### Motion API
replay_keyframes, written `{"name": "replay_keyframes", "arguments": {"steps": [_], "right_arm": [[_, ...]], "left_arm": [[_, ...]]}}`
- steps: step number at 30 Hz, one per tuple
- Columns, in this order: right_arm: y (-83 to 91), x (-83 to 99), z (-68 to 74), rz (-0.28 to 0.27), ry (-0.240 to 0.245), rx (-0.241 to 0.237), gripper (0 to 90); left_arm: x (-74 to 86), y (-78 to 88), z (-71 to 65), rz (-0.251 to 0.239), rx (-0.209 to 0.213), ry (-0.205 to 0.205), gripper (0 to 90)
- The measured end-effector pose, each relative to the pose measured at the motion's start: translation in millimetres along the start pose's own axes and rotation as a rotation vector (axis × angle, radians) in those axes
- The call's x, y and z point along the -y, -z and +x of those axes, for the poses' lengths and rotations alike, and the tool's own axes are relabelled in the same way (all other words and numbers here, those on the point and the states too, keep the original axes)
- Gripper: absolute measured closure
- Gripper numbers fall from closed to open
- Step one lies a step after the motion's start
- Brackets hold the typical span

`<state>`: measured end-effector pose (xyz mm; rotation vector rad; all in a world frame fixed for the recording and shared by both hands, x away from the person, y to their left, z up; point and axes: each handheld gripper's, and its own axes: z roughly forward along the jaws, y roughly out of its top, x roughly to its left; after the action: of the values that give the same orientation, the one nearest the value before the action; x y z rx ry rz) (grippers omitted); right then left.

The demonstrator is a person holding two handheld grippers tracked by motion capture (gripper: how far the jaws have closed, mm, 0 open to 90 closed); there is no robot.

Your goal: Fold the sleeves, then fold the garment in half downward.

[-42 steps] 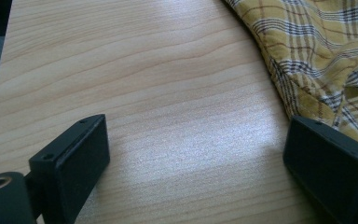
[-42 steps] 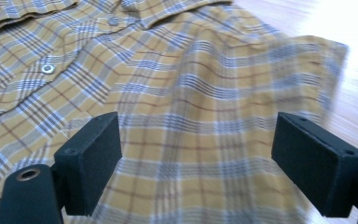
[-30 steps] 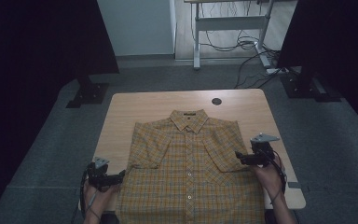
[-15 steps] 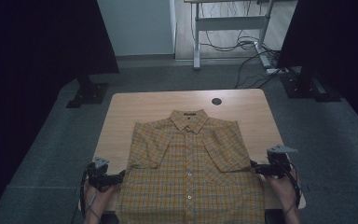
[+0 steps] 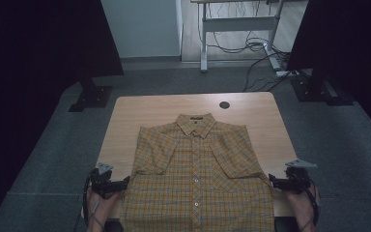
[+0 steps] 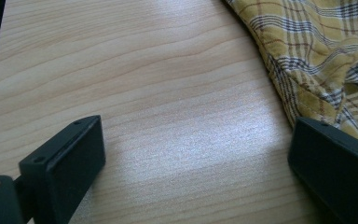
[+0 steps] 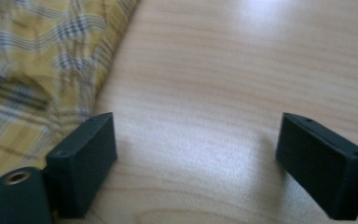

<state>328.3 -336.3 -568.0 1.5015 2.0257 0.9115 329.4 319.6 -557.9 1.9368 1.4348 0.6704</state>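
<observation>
Shirt (image 5: 198, 174) flanked by two grippers on worktop (image 5: 140, 108)

Right gripper (image 5: 274, 181) has been lowered beside the hem; both sets of fingers are spread wide, nothing gripped, left gripper (image 5: 124, 182) waiting opposite.

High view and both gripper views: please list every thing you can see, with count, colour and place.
shirt: one, yellow plaid, flat on the table, collar away from the person, sleeves folded in.
table: one, light wood, centre.
round hole: one, dark, far table edge.
desk frame: one, grey, background, with cables on the floor.
left hand-held gripper: one, black, open, at the shirt's left edge.
right hand-held gripper: one, black, open, at the shirt's right edge.
</observation>
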Motion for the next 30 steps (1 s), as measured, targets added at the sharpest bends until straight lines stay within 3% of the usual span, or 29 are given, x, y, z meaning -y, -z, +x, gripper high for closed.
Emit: {"name": "replay_keyframes", "arguments": {"steps": [4,22,30], "right_arm": [[-4.1,2.9,3.6,-0.019,-0.011,0.020,4.4],[-4.1,3.6,3.9,-0.007,-0.006,0.016,0.3],[-3.9,3.8,3.9,-0.008,-0.006,0.016,0.4]], "left_arm": [[0.1,0.3,0.0,0.000,0.000,0.000,4.0],[-1.2,1.4,1.4,0.001,-0.005,-0.007,6.4],[-7.8,6.4,-3.3,-0.024,0.006,-0.018,6.6]]}}
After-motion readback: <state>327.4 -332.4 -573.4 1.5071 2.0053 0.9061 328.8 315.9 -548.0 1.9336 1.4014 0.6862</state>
